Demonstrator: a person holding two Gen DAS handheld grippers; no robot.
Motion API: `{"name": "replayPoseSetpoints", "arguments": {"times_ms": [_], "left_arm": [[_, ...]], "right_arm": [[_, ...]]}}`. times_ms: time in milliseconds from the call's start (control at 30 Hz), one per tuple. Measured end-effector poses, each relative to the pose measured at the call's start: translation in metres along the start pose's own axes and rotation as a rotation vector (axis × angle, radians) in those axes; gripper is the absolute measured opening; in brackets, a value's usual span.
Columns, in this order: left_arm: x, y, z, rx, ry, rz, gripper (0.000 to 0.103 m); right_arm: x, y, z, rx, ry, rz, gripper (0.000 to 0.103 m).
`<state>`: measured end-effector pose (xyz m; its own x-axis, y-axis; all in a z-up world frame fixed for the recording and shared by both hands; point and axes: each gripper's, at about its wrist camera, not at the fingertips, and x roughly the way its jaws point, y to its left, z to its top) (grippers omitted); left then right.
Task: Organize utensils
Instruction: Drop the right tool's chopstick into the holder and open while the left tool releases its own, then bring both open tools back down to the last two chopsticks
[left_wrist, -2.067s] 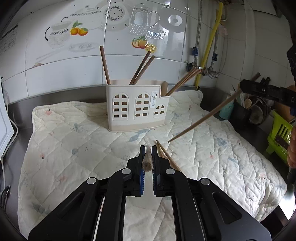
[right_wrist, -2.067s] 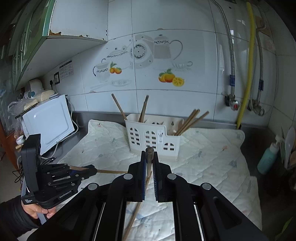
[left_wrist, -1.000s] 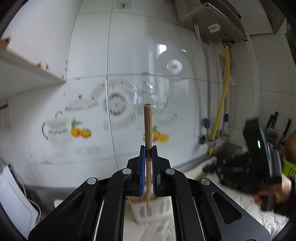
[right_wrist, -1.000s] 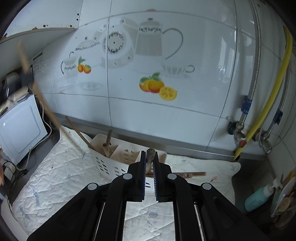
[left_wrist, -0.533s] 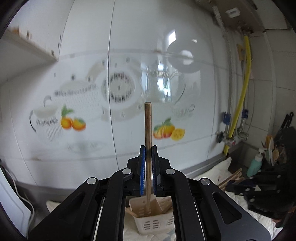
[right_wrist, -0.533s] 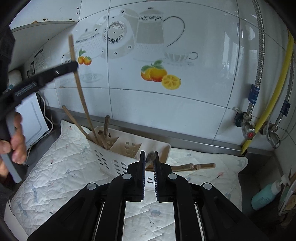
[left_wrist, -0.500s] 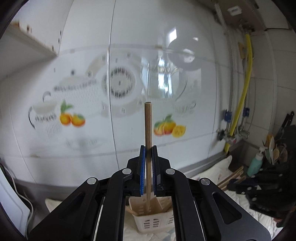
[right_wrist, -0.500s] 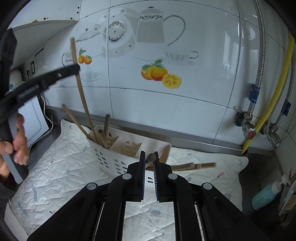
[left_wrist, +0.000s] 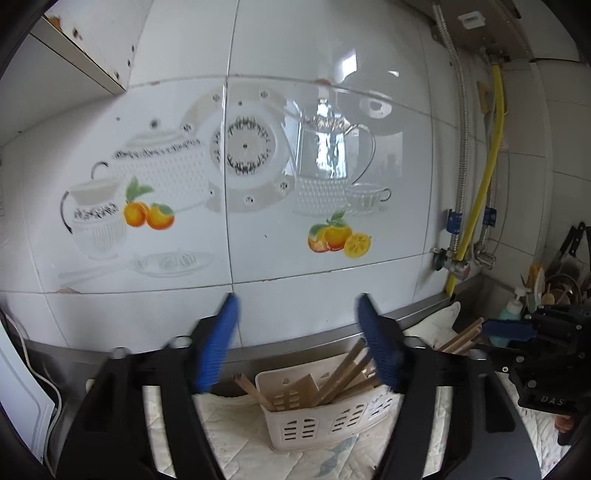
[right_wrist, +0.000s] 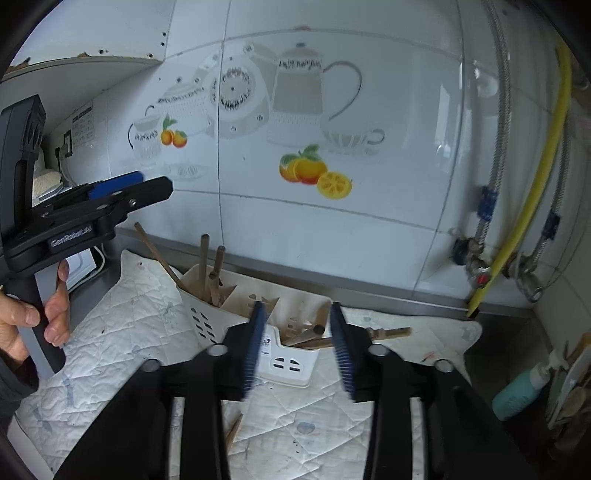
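Note:
A cream plastic utensil holder (left_wrist: 317, 421) stands on a quilted white mat (right_wrist: 140, 317) against the tiled wall. Several wooden chopsticks (left_wrist: 340, 373) lean inside it; it also shows in the right wrist view (right_wrist: 236, 306) with chopsticks (right_wrist: 210, 273) in its left compartment and more (right_wrist: 310, 334) in the right one. My left gripper (left_wrist: 297, 332) is open and empty, above the holder. My right gripper (right_wrist: 297, 343) is open and empty, just above the holder's right compartment. The left gripper shows in the right wrist view (right_wrist: 122, 192); the right gripper shows in the left wrist view (left_wrist: 506, 328).
A loose chopstick (right_wrist: 232, 432) lies on the mat in front of the holder. A teal soap bottle (right_wrist: 524, 387) and a rack of utensils (left_wrist: 554, 284) stand at the right. A yellow hose (right_wrist: 532, 177) and taps hang on the wall. A white appliance (left_wrist: 18, 398) stands at the left.
Both grippers have opened and let go of their chopsticks, which now stand in the holder. Half a second ago each was shut on one chopstick.

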<state>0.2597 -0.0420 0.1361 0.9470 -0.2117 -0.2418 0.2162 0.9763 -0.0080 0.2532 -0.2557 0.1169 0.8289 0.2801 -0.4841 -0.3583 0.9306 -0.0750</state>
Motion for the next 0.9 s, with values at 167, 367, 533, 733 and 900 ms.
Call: {"name": "replayPoseSetpoints", "arguments": {"times_ms": [167, 367, 533, 733, 900], "left_arm": [[-0.036, 0.001, -0.008, -0.009, -0.034, 0.028, 0.098], [-0.084, 0.005, -0.044, -0.038, -0.001, 0.023, 0.098], [-0.118, 0.009, -0.089, -0.053, 0.052, 0.072, 0.098], [-0.149, 0.018, -0.135, -0.099, 0.098, 0.133, 0.098], [-0.163, 0.023, -0.163, -0.151, 0.142, 0.17, 0.098]], "right_arm": [[-0.029, 0.004, -0.018, 0.015, -0.03, -0.016, 0.05], [-0.061, 0.018, -0.063, 0.03, -0.034, -0.032, 0.065], [-0.073, 0.032, -0.112, 0.069, 0.001, -0.012, 0.067], [-0.078, 0.052, -0.17, 0.129, 0.065, 0.005, 0.067], [-0.077, 0.076, -0.211, 0.15, 0.097, -0.003, 0.068]]}}
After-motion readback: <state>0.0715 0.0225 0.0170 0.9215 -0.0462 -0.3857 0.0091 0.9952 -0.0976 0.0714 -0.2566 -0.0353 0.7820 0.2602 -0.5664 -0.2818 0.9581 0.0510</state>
